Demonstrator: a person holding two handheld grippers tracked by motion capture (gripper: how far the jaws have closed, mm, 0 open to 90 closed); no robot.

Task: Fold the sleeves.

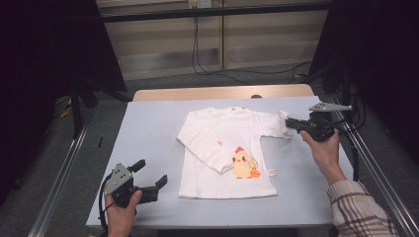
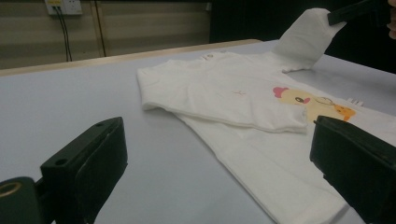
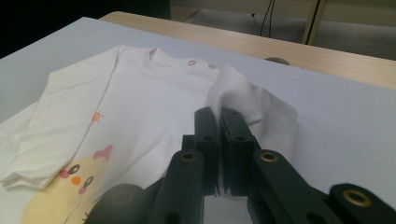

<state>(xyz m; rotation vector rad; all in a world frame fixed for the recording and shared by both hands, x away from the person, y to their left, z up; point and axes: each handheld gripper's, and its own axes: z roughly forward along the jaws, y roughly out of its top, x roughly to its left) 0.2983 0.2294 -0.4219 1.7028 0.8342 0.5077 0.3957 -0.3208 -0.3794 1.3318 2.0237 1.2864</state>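
We work over a pale grey-blue rectangular table (image 1: 148, 128) with a light wooden edge along its far side. On its middle lies a small white long-sleeved cotton shirt (image 1: 222, 143) printed with a yellow chick (image 1: 243, 164) near the hem, spread flat front up, its collar toward the far edge. One sleeve is folded across the chest; the other sleeve (image 1: 282, 123) reaches out toward our right side and is lifted off the table at the cuff. Our right gripper (image 1: 290, 123), black with a grey three-cornered plate on top, has its jaws pressed together on that cuff, the white cloth bunched around them in the right gripper view. Our left gripper (image 1: 150, 174) rests at the near left corner of the table, well apart from the shirt, its jaws spread wide with nothing between them.
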